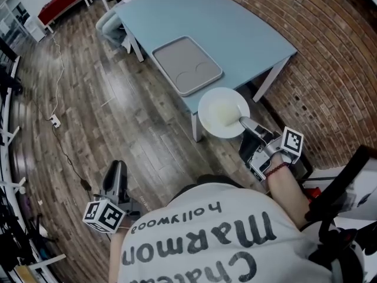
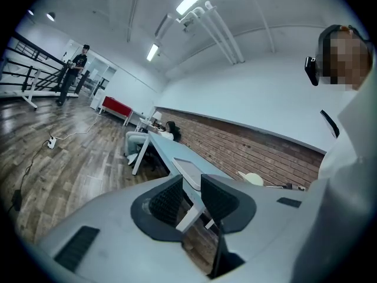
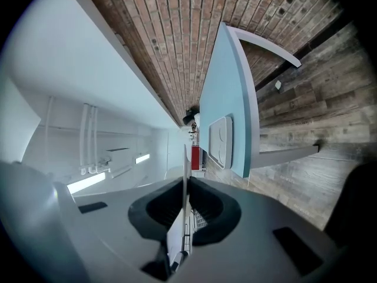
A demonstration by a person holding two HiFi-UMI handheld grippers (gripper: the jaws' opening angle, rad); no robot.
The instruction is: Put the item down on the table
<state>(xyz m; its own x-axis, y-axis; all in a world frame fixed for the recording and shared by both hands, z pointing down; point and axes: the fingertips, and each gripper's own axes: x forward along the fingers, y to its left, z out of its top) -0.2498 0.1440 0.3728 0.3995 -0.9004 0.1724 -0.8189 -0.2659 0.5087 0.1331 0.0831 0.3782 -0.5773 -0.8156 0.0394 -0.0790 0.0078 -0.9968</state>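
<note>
head view is showing the right gripper (image 1: 247, 122) clamping the near rim of a white plate (image 1: 221, 112). the plate is hanging roughly level at the near corner of the pale blue counter (image 1: 235, 34), partly over its edge and partly out above the wooden floor (image 1: 118, 117). right gripper view is showing the plate edge-on between the closed jaws and lying about parallel to the counter top, seemingly a little above it, so it is probably not resting yet. a grey tray (image 1: 185, 63) is sitting on the counter just beyond the plate. the left gripper (image 1: 116, 171) is hanging low at the person's side, well apart from the counter, with its jaws parted and nothing between them. by my reading, the carry is ending and the set-down is beginning. the next move is calling for pushing the plate further in over the bare counter short of the tray, lowering it flat until it is sitting fully supported, and only then letting the jaws go. releasing where it is now would be risking a tip off the corner.
</note>
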